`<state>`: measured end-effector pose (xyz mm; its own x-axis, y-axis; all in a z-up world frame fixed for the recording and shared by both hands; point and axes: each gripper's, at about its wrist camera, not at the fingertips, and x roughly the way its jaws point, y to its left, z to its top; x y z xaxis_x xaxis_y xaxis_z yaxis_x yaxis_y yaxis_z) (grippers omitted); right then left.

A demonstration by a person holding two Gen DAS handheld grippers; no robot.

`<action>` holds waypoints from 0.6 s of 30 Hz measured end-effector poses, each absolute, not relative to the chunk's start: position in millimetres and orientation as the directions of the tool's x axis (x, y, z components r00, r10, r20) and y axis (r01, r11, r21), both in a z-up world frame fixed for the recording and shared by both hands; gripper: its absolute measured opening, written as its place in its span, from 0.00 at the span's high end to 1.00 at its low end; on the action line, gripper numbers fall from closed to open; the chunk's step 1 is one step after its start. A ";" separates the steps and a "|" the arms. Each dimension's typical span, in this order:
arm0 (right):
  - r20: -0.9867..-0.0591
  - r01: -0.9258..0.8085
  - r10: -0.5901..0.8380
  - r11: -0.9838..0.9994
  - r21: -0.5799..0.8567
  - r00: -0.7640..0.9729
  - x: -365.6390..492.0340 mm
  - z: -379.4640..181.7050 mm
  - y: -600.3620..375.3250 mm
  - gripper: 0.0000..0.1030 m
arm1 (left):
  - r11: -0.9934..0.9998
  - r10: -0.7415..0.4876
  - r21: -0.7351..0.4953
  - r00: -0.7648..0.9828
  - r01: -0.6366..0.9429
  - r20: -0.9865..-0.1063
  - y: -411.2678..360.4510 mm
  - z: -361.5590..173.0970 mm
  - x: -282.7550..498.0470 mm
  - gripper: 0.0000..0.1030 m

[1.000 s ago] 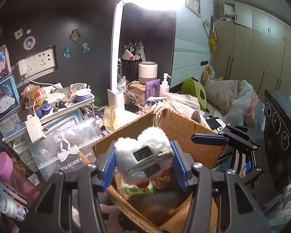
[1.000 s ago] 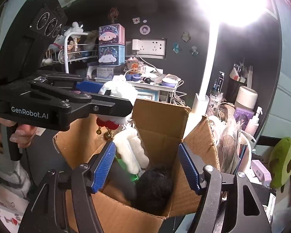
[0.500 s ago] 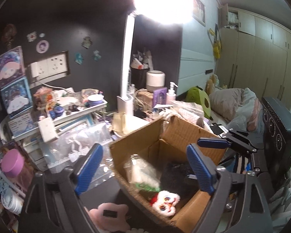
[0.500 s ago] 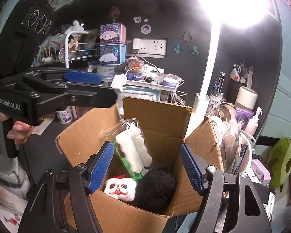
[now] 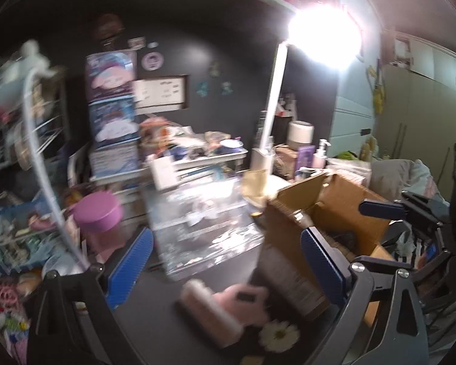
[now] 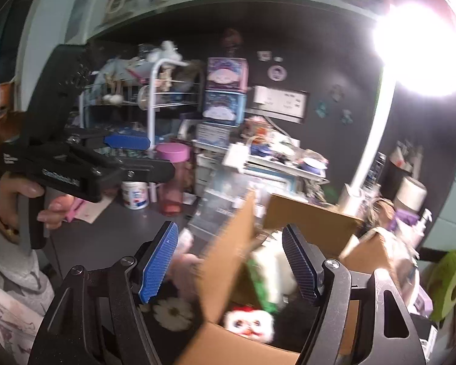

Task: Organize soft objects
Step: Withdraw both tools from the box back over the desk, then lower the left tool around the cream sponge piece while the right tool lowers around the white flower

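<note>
Swinging off cardboard box [image 5: 328, 210] | left tongs [image 5: 225, 269] released, white plush [image 6: 248, 324] now inside | right tongs [image 6: 228, 266] released | next: pink plush [image 5: 240, 299] on surface [image 5: 155, 319]

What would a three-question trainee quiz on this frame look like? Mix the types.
1. True or false: the left hand-held gripper is shut on a plush toy.
2. Multiple choice: where is the small white plush with the red hat? A) on the desk beside the box B) inside the cardboard box C) between the right hand-held gripper's fingers
3. Fill in: on the dark desk just outside the box lie a pink plush and a white ____.

Key: 1 false, its jaws are wide apart with nothing between them. 2 B. 3 flower. The right hand-held gripper is also open.
</note>
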<state>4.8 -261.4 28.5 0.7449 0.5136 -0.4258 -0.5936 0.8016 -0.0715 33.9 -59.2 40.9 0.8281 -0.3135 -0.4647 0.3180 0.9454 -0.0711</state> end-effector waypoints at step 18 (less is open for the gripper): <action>-0.584 -0.711 0.581 0.703 0.008 0.567 -24.7 -41.5 -157.9 0.49 | 0.969 -0.245 -0.155 0.768 0.189 -0.592 18.0 -57.1 -3.4 0.06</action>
<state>-24.7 -158.0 -41.5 0.5672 0.5806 -0.5841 -0.7111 0.7031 0.0084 -3.4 18.0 -57.1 0.7681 -0.2450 -0.5916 0.1895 0.9695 -0.1555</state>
